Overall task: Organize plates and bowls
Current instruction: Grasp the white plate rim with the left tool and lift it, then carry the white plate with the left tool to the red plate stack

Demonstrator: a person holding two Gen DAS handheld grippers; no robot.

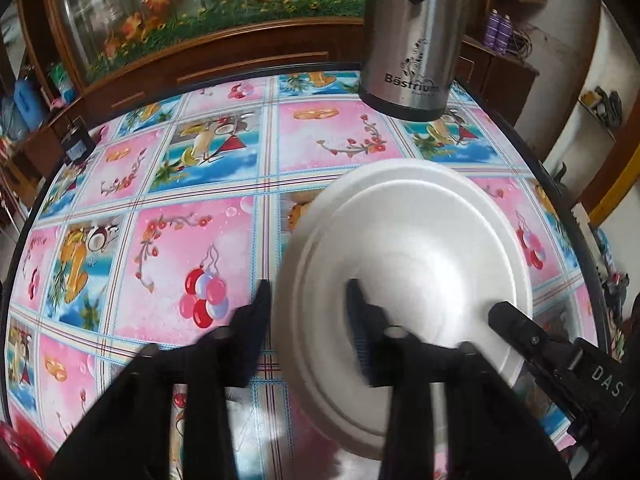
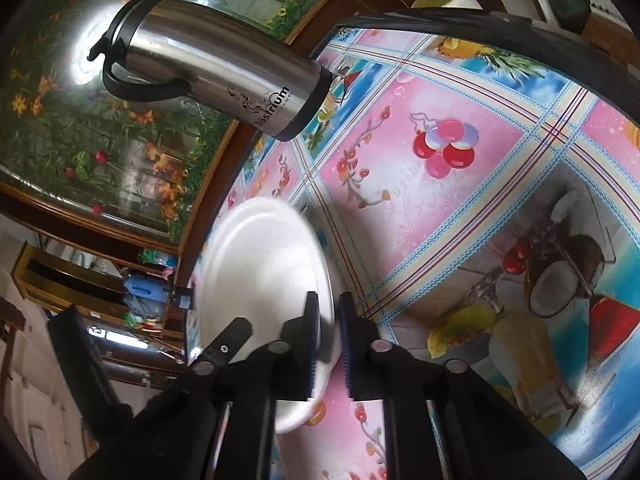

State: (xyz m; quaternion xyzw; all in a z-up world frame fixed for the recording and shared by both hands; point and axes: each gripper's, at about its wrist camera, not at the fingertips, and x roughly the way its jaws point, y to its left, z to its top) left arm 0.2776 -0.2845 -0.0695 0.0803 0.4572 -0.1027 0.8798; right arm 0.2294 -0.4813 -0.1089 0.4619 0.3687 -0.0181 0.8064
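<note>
Firstly, left wrist view: round table [image 1: 208, 216] with patterned cloth, dark rim curving left and right; much bare cloth left of the plate [image 1: 404, 292]. Steel flask [image 1: 412, 36] stands at the far edge, apart from the plate. Left gripper [image 1: 308, 300] straddles the plate's near-left rim, one finger outside on the cloth, the other over the plate's inside; gap narrow, contact too blurred to tell. Right gripper [image 1: 516, 324] reaches onto the plate's right side. Right wrist view: plate [image 2: 260, 272] lies near the table's left edge, open cloth to the right. Right gripper [image 2: 328, 312] is clamped on the plate's rim.
</note>
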